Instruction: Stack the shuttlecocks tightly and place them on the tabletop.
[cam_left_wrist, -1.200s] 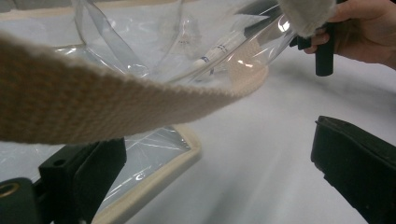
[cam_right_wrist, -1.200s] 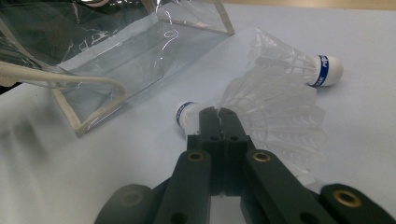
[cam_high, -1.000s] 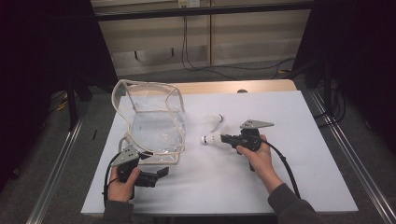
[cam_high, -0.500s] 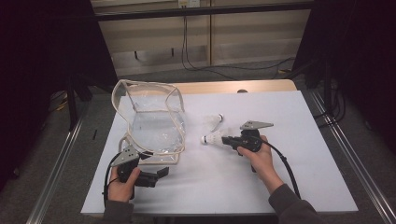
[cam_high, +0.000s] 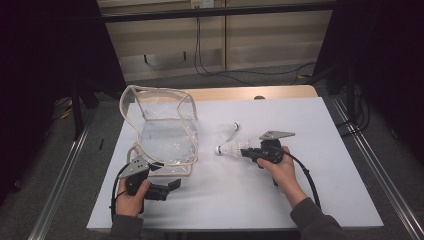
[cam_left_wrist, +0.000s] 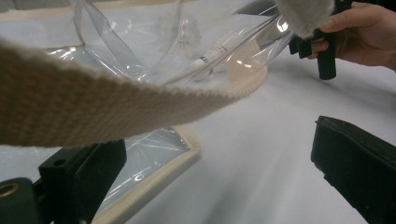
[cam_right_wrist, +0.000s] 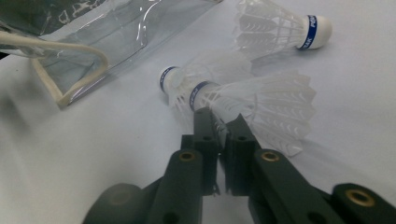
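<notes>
Left gripper (cam_high: 170, 187) is held low at the near-left by the left hand (cam_high: 131, 199), jaws spread wide. Right gripper (cam_high: 245, 153) is gripped by the right hand (cam_high: 281, 169), forearm angled in from bottom right, jaws pinched nearly closed.

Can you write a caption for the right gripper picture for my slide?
The right gripper pinches a shuttlecock's feathers on the white table, beside two more shuttlecocks and a clear bag.
</notes>
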